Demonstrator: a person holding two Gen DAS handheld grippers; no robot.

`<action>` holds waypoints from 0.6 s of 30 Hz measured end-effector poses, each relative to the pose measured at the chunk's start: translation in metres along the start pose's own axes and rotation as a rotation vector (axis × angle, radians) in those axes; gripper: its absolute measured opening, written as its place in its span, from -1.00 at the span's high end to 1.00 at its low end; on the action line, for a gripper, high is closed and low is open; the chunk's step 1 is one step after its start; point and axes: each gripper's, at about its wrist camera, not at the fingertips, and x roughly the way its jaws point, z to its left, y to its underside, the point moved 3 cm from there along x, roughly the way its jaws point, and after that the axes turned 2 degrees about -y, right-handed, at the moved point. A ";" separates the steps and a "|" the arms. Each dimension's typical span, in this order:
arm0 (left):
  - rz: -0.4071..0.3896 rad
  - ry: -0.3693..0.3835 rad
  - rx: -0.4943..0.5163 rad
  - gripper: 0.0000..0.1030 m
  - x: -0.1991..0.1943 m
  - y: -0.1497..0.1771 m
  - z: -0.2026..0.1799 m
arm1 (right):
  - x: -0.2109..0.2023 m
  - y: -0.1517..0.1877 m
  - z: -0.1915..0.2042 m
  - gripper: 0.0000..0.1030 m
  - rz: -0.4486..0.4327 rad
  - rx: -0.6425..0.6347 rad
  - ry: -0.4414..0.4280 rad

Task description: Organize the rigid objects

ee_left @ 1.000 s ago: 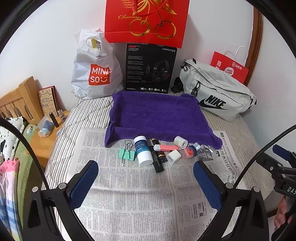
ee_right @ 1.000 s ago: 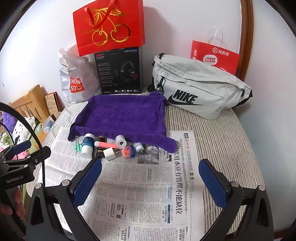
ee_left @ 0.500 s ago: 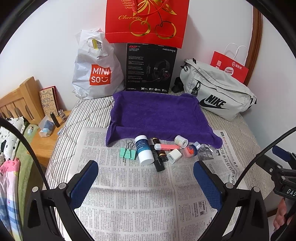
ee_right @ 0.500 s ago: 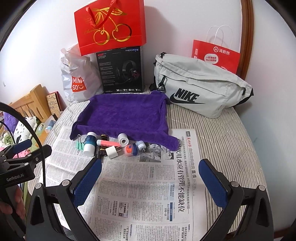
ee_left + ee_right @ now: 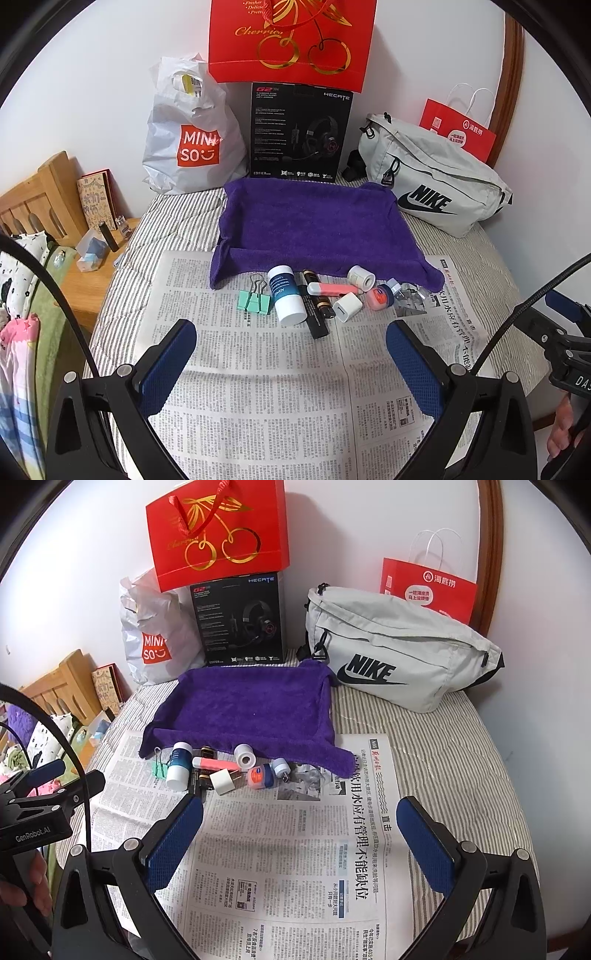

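Observation:
A row of small items lies on newspaper (image 5: 258, 387) in front of a purple towel (image 5: 314, 221): green binder clips (image 5: 254, 301), a white-and-blue bottle (image 5: 284, 295), a black tube (image 5: 314, 314), a pink-and-white stick (image 5: 330, 288), a white charger cube (image 5: 347, 306), a tape roll (image 5: 361, 277) and a small pink jar (image 5: 377, 297). The right wrist view shows the same bottle (image 5: 179, 766), cube (image 5: 225, 781) and jar (image 5: 259, 777). My left gripper (image 5: 291, 350) is open and empty, short of the row. My right gripper (image 5: 299, 830) is open and empty, to the right of the row.
Against the wall stand a Miniso bag (image 5: 190, 140), a black headset box (image 5: 299, 133), a red cherry bag (image 5: 291, 37), a grey Nike bag (image 5: 432, 181) and a red paper bag (image 5: 458, 129). A wooden bedside stand (image 5: 85, 273) is left of the bed.
Both grippers have drifted slightly forward and to the left, so the items sit a little nearer and further right in view. Nothing was grasped or moved.

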 end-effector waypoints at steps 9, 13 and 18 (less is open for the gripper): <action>0.001 -0.001 0.001 -1.00 0.000 0.000 -0.001 | 0.000 0.000 0.000 -1.00 0.000 -0.001 -0.001; 0.001 0.000 0.000 -1.00 0.000 0.000 0.000 | 0.000 0.001 0.000 -1.00 0.000 -0.003 -0.002; -0.002 -0.002 0.004 -1.00 0.000 -0.001 -0.001 | 0.002 0.001 0.001 -1.00 0.007 -0.005 0.000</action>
